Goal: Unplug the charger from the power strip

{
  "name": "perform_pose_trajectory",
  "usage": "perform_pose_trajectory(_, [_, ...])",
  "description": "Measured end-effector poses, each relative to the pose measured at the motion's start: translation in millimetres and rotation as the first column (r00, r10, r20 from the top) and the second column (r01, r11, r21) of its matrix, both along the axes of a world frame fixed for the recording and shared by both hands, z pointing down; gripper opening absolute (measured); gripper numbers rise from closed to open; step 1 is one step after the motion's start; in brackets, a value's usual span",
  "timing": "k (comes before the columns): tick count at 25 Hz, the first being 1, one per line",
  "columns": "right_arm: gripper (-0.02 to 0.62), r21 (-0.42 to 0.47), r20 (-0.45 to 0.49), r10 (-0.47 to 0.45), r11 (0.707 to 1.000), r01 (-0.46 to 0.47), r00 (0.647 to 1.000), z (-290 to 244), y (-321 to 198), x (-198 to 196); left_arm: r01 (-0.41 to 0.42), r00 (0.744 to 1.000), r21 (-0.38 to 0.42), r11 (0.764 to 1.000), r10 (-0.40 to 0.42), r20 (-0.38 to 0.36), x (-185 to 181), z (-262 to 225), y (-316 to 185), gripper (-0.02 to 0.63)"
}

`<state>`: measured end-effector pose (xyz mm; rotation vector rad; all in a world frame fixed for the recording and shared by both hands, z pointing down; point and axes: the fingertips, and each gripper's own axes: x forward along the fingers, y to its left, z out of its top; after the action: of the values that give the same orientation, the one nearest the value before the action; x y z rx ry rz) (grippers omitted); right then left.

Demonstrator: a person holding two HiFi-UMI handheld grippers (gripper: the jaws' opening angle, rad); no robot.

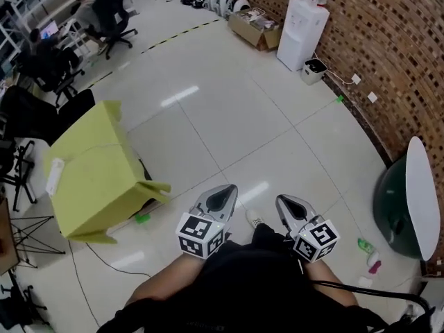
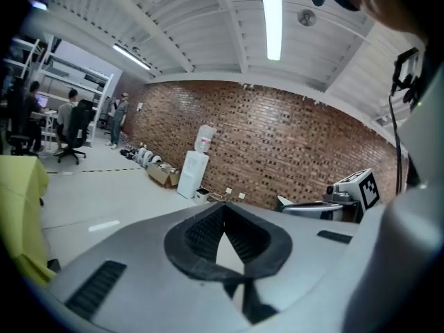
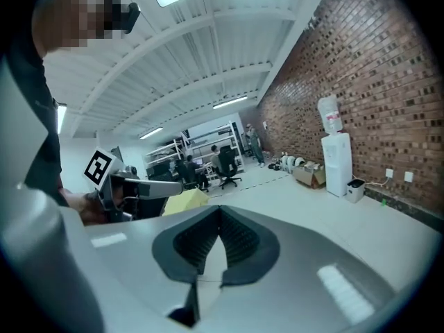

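Person: dark sleeves and lap at the near edge of the head view, one pale shoe (image 1: pixel 255 219) showing on the floor (image 1: pixel 229 116) between the two tools.
Left hand-held gripper (image 1: pixel 223 194): held out low at the near left, jaws narrow, tips met, nothing between them; its own view (image 2: pixel 223 212) looks past them to the brick wall.
Right hand-held gripper (image 1: pixel 288 205): just beside the left one, apart from it, jaws drawn together and empty; its own view (image 3: pixel 219 215) looks down the room.
Marker cubes: one (image 1: pixel 201 234) on the left tool, one (image 1: pixel 316 240) on the right, both near the person's body.
Charger and power strip: not to be made out in any view.
Near left: a yellow-green box (image 1: pixel 97 168) standing tilted on the floor, a thin black cable (image 1: pixel 104 259) running on the tiles near it.
Near right: a dark green thing with a white oval face (image 1: pixel 409 200) by the wall, green and pink scraps (image 1: pixel 368 250) on the floor beside it.
Far right: a white water dispenser (image 1: pixel 302 30) against the brick wall (image 1: pixel 388 47), a small bin (image 1: pixel 313 69) just beside it, an open cardboard box (image 1: pixel 257 28) further along.
Far left: a person (image 1: pixel 84 7) seated near a black office chair (image 1: pixel 114 19).
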<state>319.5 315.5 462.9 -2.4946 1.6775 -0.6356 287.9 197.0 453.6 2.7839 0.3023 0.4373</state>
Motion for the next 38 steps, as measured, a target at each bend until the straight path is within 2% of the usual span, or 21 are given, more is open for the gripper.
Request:
perform_pose_trajectory(4, [0.002, 0.028, -0.001, -0.152, 0.988, 0.152, 0.988, -3, -36, 41, 0.151, 0.989, 0.019, 0.988, -0.151, 0.004, 20, -4, -24, 0.006])
perform_pose_trajectory(8, [0.003, 0.055, 0.001, -0.304, 0.951, 0.304, 0.953, -10, -71, 62, 0.279, 0.96, 0.037, 0.959, -0.279, -0.005, 36, -17, -46, 0.006])
perform_pose_trajectory(12, [0.002, 0.07, 0.039, -0.469, 0.882, 0.466, 0.882, 0, -98, 67, 0.444, 0.895, 0.044, 0.895, -0.445, 0.02, 33, -18, -66, 0.006])
perform_pose_trajectory(17, [0.002, 0.091, 0.062, -0.601, 0.798, 0.595, 0.797, 6, -118, 75, 0.59, 0.803, 0.064, 0.805, -0.594, 0.052, 18, -13, -72, 0.006])
perform_pose_trajectory(24, [0.002, 0.119, 0.076, -0.742, 0.67, 0.733, 0.666, 10, -153, 46, 0.752, 0.65, 0.079, 0.654, -0.756, 0.074, -34, -13, -90, 0.006])
perform_pose_trajectory(28, [0.002, 0.13, 0.076, -0.794, 0.607, 0.784, 0.603, 9, -174, 25, 0.807, 0.579, 0.092, 0.583, -0.812, 0.07, -60, -17, -103, 0.006])
perform_pose_trajectory(34, [0.002, 0.119, 0.059, -0.847, 0.531, 0.839, 0.528, 1, -206, -12, 0.859, 0.502, 0.088, 0.505, -0.863, 0.056, -99, -20, -129, 0.006])
perform_pose_trajectory(36, [0.003, 0.105, 0.055, -0.857, 0.515, 0.851, 0.512, 4, -218, -25, 0.868, 0.487, 0.076, 0.49, -0.871, 0.059, -112, -13, -140, 0.006])
perform_pose_trajectory(38, [0.003, 0.082, 0.05, -0.86, 0.511, 0.856, 0.508, 6, -230, -33, 0.871, 0.485, 0.055, 0.488, -0.872, 0.057, -120, -6, -152, 0.006])
